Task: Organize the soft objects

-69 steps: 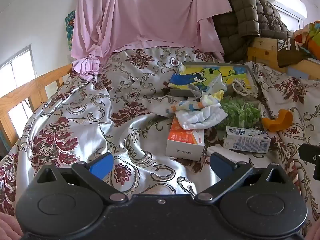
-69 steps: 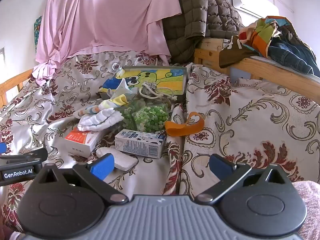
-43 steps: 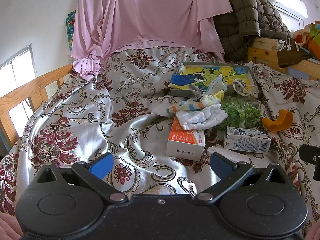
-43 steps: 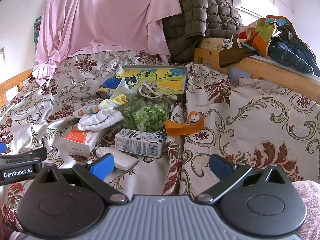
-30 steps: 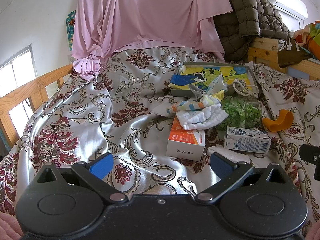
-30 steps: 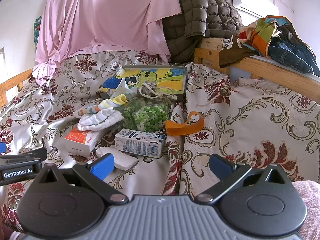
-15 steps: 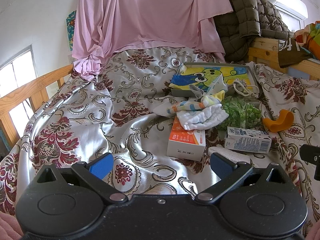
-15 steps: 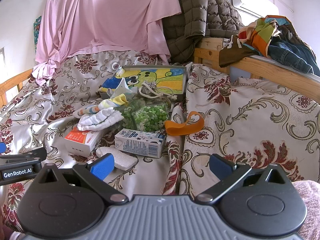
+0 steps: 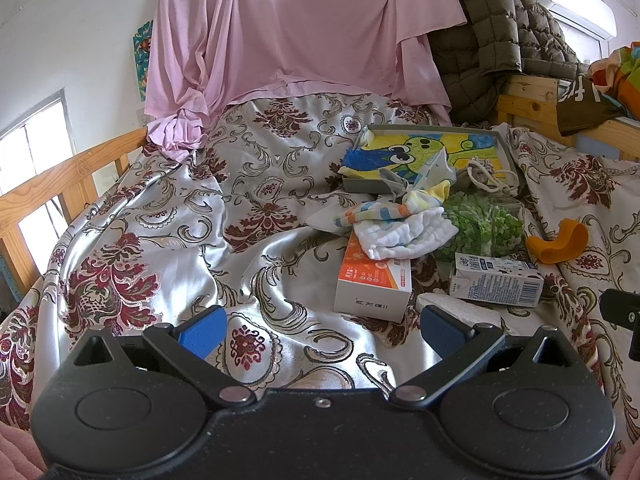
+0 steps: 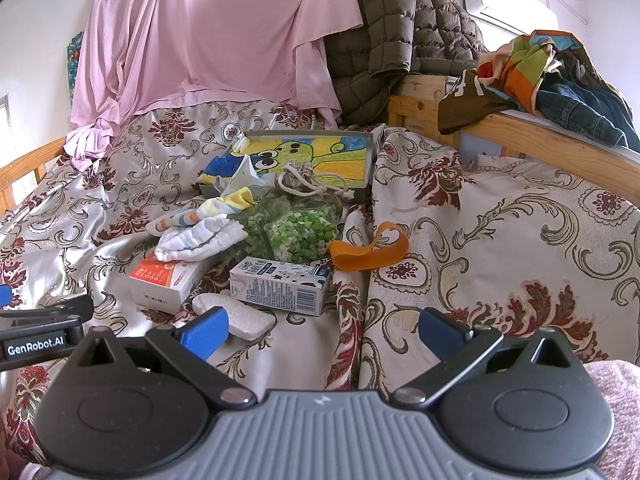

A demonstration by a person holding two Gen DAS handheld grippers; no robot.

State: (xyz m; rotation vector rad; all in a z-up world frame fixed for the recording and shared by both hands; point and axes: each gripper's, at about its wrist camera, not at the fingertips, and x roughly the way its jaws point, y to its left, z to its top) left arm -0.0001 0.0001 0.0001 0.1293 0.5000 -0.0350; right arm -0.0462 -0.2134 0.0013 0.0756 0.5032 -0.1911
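Here, hovering low over the bed [image 9: 168,216], both wide open and gripping nothing: left hand-held gripper [image 9: 320,330], right hand-held gripper [image 10: 322,330]. Lying mid-bed, the white cloth [image 10: 198,242] resting on the orange box [image 9: 374,280]. Showing only rightward: jeans [image 10: 580,110] draped over the rail. Showing only leftward: a window [image 9: 32,168].

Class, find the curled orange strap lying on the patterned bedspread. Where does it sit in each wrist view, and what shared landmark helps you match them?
Left wrist view: the curled orange strap lies far right, mid-height.
Right wrist view: the strap lies just right of centre.
Shared landmark: the clear bag of green pieces, immediately left of the strap in both views.
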